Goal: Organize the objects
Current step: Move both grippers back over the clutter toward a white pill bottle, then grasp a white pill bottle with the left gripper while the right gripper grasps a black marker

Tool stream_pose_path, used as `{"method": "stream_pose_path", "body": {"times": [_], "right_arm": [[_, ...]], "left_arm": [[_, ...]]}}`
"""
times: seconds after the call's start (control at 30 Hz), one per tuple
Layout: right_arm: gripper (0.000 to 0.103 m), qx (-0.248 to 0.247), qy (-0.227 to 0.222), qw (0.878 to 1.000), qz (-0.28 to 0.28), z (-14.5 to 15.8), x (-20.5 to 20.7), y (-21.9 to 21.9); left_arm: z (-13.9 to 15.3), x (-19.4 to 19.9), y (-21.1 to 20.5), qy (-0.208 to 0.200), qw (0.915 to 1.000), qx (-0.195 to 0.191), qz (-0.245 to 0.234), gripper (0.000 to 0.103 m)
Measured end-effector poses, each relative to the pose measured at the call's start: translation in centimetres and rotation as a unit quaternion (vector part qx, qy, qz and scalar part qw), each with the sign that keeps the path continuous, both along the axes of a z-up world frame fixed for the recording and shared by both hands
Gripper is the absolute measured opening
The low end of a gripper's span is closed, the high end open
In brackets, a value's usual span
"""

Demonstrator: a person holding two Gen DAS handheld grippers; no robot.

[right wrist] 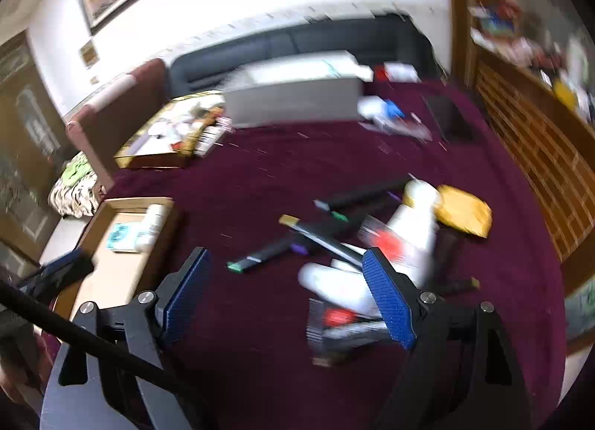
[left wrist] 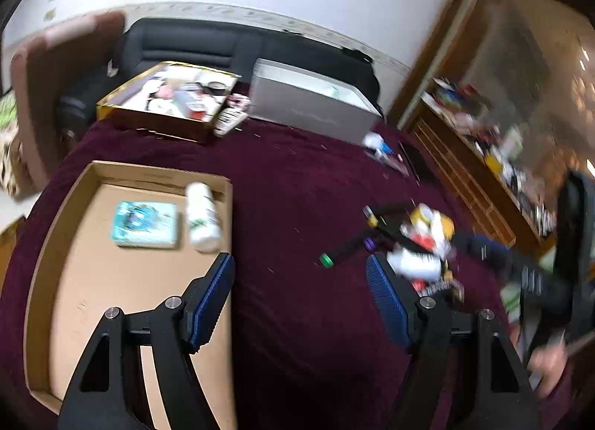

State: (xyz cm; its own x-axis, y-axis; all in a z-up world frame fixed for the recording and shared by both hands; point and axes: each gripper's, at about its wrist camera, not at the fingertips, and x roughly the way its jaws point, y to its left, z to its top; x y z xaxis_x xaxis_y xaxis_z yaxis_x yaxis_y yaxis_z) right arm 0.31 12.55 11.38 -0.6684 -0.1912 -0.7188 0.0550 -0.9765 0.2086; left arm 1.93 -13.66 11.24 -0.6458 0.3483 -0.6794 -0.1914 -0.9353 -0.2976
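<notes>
A maroon cloth covers the table (left wrist: 297,177). A shallow cardboard tray (left wrist: 63,229) at the left holds a teal packet (left wrist: 145,223) and a white bottle (left wrist: 202,216). My left gripper (left wrist: 301,274) is open and empty, above the tray's right edge. A blurred pile of loose items lies at the right: white bottles (right wrist: 412,229), black pens (right wrist: 334,236), a yellow pouch (right wrist: 465,210). My right gripper (right wrist: 286,270) is open and empty, just above the pile's left side. The tray also shows in the right wrist view (right wrist: 122,274).
A gold-rimmed box (left wrist: 148,116) full of small items and a grey box (left wrist: 312,103) stand at the table's far side. A dark sofa (left wrist: 230,43) runs behind. A white and blue item (left wrist: 377,145) lies far right. A wooden shelf unit (left wrist: 483,155) stands right.
</notes>
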Motion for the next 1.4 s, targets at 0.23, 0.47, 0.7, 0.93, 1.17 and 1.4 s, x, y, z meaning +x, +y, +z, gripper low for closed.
{"method": "stream_pose_path", "body": {"times": [0.23, 0.47, 0.7, 0.93, 1.17, 1.4], "right_arm": [[0.083, -0.152, -0.072, 0.986, -0.004, -3.7, -2.7, 7.6], [0.084, -0.211, -0.106, 0.972, 0.017, -6.4, -6.0, 6.8], [0.084, -0.253, -0.181, 0.941, 0.131, -9.3, -5.1, 0.1], [0.084, -0.186, -0.136, 0.966, 0.120, -6.5, -3.9, -1.1], [0.084, -0.188, -0.141, 0.968, 0.091, -7.4, -3.3, 0.4], [0.084, -0.221, -0.152, 0.959, 0.092, -8.3, -3.9, 0.3]], "left_arm": [[-3.4, 1.2, 4.3, -0.039, 0.9989, -0.010, -0.027, 0.068], [-4.1, 1.0, 2.9, -0.043, 0.9990, -0.015, -0.001, 0.068], [-5.3, 0.4, 1.9, -0.059, 0.9982, -0.002, 0.011, 0.068], [-6.0, 0.7, 2.7, -0.062, 0.9980, -0.011, -0.006, 0.068], [-7.6, -0.7, 5.1, -0.052, 0.9900, -0.131, -0.005, 0.068], [-5.8, -2.1, 4.3, -0.020, 0.9844, -0.174, -0.014, 0.068]]}}
